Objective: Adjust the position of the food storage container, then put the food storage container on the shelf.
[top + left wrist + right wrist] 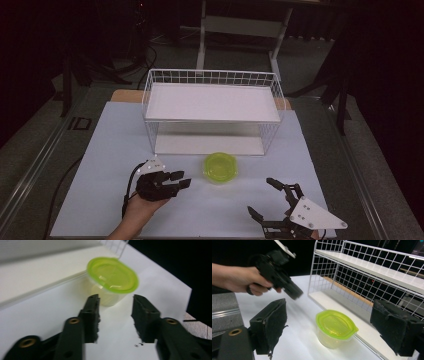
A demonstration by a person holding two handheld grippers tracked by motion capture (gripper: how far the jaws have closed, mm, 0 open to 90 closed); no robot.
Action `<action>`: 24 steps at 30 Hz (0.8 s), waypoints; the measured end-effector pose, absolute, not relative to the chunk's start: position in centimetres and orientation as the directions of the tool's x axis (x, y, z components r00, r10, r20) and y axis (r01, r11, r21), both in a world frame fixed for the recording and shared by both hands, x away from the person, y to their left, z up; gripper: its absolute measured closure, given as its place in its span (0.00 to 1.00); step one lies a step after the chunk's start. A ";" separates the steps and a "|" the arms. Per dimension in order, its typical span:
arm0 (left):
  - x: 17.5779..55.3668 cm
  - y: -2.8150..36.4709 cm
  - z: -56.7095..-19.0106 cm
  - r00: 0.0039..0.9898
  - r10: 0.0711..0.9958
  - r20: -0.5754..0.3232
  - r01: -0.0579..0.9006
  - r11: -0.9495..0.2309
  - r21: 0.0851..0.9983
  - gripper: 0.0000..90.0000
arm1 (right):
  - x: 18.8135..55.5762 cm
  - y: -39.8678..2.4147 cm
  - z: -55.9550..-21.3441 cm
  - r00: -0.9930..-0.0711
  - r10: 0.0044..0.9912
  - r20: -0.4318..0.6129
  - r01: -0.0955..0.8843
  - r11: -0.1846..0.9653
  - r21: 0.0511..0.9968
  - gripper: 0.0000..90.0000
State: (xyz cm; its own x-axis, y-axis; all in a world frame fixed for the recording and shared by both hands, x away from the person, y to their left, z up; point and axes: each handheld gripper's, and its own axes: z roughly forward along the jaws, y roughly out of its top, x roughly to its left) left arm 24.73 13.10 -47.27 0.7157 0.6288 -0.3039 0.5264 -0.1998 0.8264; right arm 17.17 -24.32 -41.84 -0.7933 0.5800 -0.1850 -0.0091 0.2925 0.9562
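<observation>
A clear plastic container with a lime-green lid (pixel 220 167) stands on the white mat, just in front of the wire rack. In the high view my left gripper (pixel 181 179) hovers to the left of it, pointing toward it, jaws open and empty. The left gripper view has the container (pixel 112 275) just beyond the parted jaws of that gripper (pixel 116 298), apart from them. My right gripper (pixel 261 196) rests near the front right of the mat, spread wide. Its own view frames the container (pixel 335 327) between and past its jaws (pixel 332 306), with the left gripper (pixel 294 293) in a hand farther off.
A white wire rack (pixel 210 77) with two flat shelves stands at the back middle of the mat (pixel 110 150). Its lower shelf edge (pixel 362 335) runs right behind the container. A cable trails from the left gripper toward the front edge. Dark floor surrounds the table.
</observation>
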 end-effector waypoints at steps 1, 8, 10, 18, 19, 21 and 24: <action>24.5 13.0 -47.0 0.727 0.618 -0.300 0.514 -0.201 0.834 0.57 | 17.2 -24.3 -41.8 -0.793 0.580 -0.185 -0.009 0.293 0.956 0.15; 23.0 12.5 -45.2 0.790 0.561 -0.248 0.421 -0.203 0.884 0.46 | 17.4 -24.4 -41.8 -0.787 0.592 -0.174 0.011 0.295 0.955 0.15; 23.0 12.3 -44.8 0.797 0.554 -0.240 0.406 -0.197 0.893 0.46 | 17.5 -24.5 -41.6 -0.789 0.593 -0.161 0.019 0.285 0.958 0.15; 23.1 11.0 -43.5 0.820 0.545 -0.174 0.354 -0.245 0.902 0.41 | 18.6 -24.8 -40.5 -0.800 0.587 -0.128 0.038 0.263 0.964 0.15; 23.2 10.8 -43.4 0.819 0.547 -0.173 0.353 -0.243 0.903 0.38 | 19.0 -24.7 -40.3 -0.796 0.589 -0.137 0.036 0.272 0.962 0.14; 23.5 10.6 -43.3 0.819 0.547 -0.170 0.350 -0.244 0.905 0.37 | 19.2 -24.6 -40.2 -0.795 0.591 -0.136 0.039 0.275 0.961 0.14; 23.9 10.3 -43.2 0.820 0.548 -0.167 0.345 -0.239 0.908 0.35 | 20.0 -24.4 -40.1 -0.790 0.602 -0.115 0.064 0.266 0.962 0.14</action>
State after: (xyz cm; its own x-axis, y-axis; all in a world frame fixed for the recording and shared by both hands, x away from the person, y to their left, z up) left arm 23.89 10.31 -43.20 0.8197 0.5480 -0.1668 0.3446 -0.2391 0.9078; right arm 20.02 -24.36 -40.05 -0.7899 0.6024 -0.1146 0.0636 0.2663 0.9618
